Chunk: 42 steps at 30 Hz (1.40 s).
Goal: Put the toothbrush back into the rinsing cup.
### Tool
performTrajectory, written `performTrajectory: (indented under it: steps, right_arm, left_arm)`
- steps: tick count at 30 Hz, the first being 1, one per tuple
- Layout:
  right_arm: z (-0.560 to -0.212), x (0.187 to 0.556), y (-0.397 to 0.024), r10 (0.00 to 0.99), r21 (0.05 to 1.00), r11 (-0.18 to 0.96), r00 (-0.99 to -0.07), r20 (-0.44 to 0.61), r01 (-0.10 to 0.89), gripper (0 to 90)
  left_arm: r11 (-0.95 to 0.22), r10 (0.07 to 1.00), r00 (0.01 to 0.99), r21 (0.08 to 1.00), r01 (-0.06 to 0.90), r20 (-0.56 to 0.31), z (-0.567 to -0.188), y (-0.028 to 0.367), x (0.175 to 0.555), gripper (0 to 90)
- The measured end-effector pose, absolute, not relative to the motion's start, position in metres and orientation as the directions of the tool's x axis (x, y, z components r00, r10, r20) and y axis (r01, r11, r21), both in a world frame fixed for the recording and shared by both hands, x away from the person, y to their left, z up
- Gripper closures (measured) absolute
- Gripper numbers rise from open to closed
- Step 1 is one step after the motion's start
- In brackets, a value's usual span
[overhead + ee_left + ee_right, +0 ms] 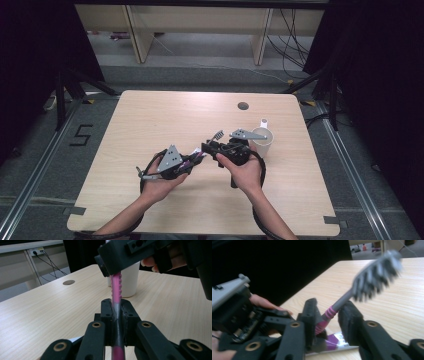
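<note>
2 hand-held grippers meet over the middle of a pale wooden table (pixel 150 120) in the high view, the left gripper (pixel 196 159) pointing toward the right gripper (pixel 209 148), with a pink-and-grey toothbrush (pixel 218 134) spanning the gap between them — its bristled head poking up just past the right one. A white cup (pixel 262 141) stands just beside the right gripper, on its far right side, and the person's forearms enter from the bottom edge. From the left gripper view, the left gripper (pixel 117 315) is clamped tight on the toothbrush (pixel 116 287), whose ribbed pink handle rises upright from between the jaws and passes behind the black body of the right gripper (pixel 130 255) overhead; the cup (pixel 130 281) stands on the table (pixel 50 305) close behind. From the right gripper view, the right gripper (pixel 328 315) has its jaws on either side of the toothbrush (pixel 352 292) at the pink rings of its neck — a visible gap remains on the right-hand jaw, so the jaws stand apart around it, not yet gripping. The grey bristle head is blurred above the table (pixel 402 305), and the left gripper (pixel 249 322) sits at lower left.
</note>
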State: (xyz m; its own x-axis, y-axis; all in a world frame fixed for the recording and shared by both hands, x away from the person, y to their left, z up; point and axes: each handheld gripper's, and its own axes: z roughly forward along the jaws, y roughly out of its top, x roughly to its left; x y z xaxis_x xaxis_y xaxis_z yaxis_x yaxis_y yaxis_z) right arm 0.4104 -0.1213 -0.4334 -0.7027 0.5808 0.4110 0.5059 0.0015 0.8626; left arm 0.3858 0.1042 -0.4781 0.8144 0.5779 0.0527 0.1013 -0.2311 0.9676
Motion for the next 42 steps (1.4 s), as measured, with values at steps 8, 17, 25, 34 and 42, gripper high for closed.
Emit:
performTrajectory:
  steps: [8, 17, 25, 34, 42]
  right_arm:
    - [-0.428, 0.409, -0.115, 0.533, 0.859, -0.025, -0.720, 0.444, 0.511, 82.9]
    - [-0.412, 0.409, -0.132, 0.629, 0.895, 0.011, -0.699, 0.340, 0.445, 82.9]
    - [-0.400, 0.410, -0.152, 0.680, 0.919, 0.033, -0.683, 0.267, 0.392, 82.9]
    - [-0.392, 0.410, -0.165, 0.719, 0.933, 0.042, -0.659, 0.221, 0.358, 82.9]
    - [-0.384, 0.411, -0.176, 0.750, 0.941, 0.059, -0.638, 0.178, 0.333, 82.9]
  left_arm:
    - [-0.275, 0.576, 0.814, 0.955, 0.108, 0.074, -0.480, 0.098, 0.389, 81.0]
    - [-0.356, 0.570, 0.812, 0.928, 0.107, 0.125, -0.480, 0.106, 0.385, 48.7]
    - [-0.397, 0.591, 0.788, 0.912, 0.100, 0.170, -0.476, 0.122, 0.379, 43.2]
    - [-0.394, 0.614, 0.772, 0.912, 0.118, 0.165, -0.477, 0.138, 0.374, 41.4]
    - [-0.372, 0.641, 0.755, 0.916, 0.148, 0.138, -0.483, 0.150, 0.372, 40.6]
